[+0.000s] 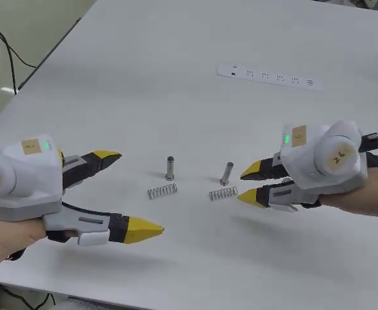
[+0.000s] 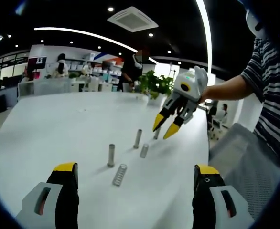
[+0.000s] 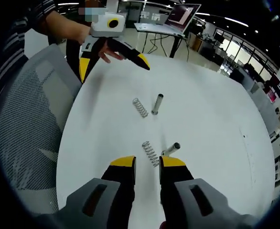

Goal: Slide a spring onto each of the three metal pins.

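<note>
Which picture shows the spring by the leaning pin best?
The right gripper view: the spring lies close, just ahead of the right gripper, coils clear, beside the leaning pin. The head view shows it smaller. In the left gripper view it is far off, too small to tell for sure.

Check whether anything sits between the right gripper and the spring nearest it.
Nothing visible does. The spring lies on bare table right ahead of the open right gripper. The pin stands close beside the spring, not between them.
</note>
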Tool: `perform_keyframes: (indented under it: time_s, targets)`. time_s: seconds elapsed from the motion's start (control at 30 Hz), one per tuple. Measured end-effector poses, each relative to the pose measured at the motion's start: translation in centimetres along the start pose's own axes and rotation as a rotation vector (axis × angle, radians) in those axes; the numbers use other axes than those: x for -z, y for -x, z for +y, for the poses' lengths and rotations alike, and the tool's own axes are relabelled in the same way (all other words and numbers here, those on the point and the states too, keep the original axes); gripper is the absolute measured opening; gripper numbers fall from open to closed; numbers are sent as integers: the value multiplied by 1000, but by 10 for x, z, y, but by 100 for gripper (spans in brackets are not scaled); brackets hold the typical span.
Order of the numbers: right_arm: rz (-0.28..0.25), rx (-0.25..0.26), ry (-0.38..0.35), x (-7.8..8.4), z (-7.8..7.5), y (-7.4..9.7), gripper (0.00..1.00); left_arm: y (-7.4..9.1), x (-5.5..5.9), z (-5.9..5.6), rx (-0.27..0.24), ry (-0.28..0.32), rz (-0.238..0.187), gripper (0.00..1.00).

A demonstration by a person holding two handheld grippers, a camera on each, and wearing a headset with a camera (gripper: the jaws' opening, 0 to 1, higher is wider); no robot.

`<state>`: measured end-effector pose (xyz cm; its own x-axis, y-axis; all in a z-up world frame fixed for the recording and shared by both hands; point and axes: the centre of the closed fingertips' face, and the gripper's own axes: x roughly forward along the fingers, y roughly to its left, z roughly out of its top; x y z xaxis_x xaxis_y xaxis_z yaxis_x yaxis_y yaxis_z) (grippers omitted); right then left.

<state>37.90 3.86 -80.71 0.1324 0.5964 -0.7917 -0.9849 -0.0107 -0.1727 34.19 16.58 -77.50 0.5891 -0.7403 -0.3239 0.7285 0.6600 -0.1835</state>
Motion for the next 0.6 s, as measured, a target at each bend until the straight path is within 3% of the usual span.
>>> perform_keyframes:
  time_s: [0.4,0.6]
  targets:
    - [54,-29,-6,11,-1,-23,15,1,2,1,-4,2,4,98]
    - [56,-28,-6,10,-2,-30,15,3,4,2,-6,6,5,98]
